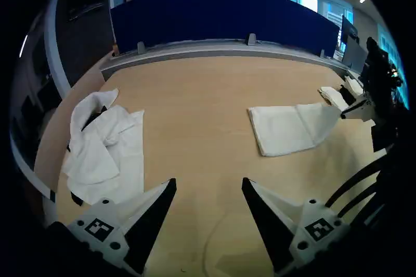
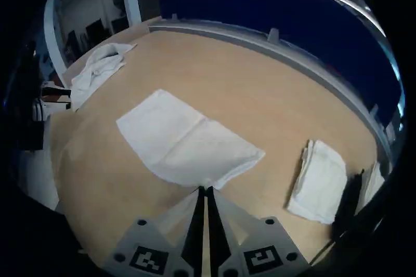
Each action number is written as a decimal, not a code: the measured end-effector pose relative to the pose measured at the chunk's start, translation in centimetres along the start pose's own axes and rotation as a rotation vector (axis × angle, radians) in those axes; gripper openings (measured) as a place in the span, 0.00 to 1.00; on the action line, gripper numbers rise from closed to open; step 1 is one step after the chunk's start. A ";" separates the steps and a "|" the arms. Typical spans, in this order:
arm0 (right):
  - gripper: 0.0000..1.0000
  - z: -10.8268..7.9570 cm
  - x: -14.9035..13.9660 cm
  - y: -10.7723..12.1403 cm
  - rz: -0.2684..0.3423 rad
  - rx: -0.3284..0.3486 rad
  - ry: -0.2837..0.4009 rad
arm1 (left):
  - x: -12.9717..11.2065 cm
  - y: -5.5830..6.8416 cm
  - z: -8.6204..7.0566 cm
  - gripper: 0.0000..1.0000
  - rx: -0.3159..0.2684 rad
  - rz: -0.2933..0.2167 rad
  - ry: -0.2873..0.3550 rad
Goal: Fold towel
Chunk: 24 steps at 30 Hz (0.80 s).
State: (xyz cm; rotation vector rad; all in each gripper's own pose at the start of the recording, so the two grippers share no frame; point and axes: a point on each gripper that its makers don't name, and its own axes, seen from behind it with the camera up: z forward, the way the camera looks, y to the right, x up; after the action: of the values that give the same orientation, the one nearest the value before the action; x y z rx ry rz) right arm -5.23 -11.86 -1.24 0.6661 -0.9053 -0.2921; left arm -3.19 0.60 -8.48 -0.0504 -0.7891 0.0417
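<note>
A white towel [image 2: 182, 144] lies half folded on the wooden table [image 2: 234, 84], with a crease running across its middle. My right gripper [image 2: 204, 189] is shut on the towel's near edge, fingertips pinched together on the cloth. In the left gripper view the same towel [image 1: 288, 129] lies at middle right, its right end lifted slightly toward the right gripper [image 1: 346, 115]. My left gripper [image 1: 208, 181] is open above bare table, with nothing between its fingers and well short of the towel.
A crumpled heap of white towels [image 1: 104, 147] lies at the table's left side. A stack of folded towels [image 2: 318, 181] sits near the right gripper. A blue partition [image 1: 218, 17] runs along the table's far edge.
</note>
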 end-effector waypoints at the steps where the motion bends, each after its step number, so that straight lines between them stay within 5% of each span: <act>1: 0.04 -0.1 0.6 -0.2 -0.010 0.003 0.009 | 0.0 0.0 0.0 0.94 0.001 0.000 0.001; 14: 0.04 -0.1 6.4 -3.5 -0.123 0.032 0.073 | 0.2 -0.4 -0.7 0.94 0.008 -0.023 0.020; 24: 0.04 0.5 8.0 -5.4 -0.160 0.057 0.079 | -0.1 -0.6 -1.1 0.94 0.007 -0.031 0.024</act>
State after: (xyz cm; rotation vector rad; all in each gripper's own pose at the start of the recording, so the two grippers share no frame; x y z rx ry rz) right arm -0.68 -20.15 0.51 0.7990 -0.7887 -0.3817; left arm -2.49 -0.03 -9.28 -0.0322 -0.7658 0.0148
